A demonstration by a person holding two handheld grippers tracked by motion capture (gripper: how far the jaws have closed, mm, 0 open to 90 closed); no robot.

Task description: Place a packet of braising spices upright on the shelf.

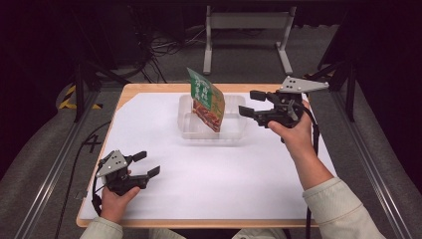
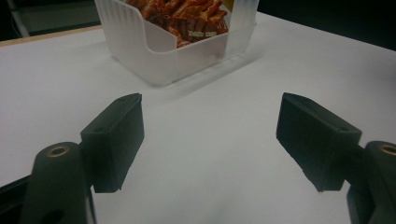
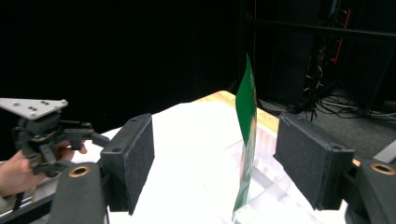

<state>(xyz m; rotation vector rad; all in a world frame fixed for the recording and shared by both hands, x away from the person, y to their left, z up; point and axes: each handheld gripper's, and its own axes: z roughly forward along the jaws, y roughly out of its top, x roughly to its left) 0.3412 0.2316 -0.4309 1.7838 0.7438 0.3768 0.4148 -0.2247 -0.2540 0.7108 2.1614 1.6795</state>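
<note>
Green food pouch (image 1: 206, 99) stands tilted in the clear plastic tray (image 1: 234, 130) at the worktop's (image 1: 209, 184) twelve o'clock. Right gripper (image 1: 251, 103) hovers at the tray's three o'clock, jaws wide, empty. Left gripper (image 1: 147, 164) sits at seven o'clock, jaws spread wide too.

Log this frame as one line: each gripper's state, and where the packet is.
left hand-held gripper: open, empty, low over white table sheet | right hand-held gripper: open, empty, beside tray | green printed food packet: standing tilted in clear plastic tray
</note>
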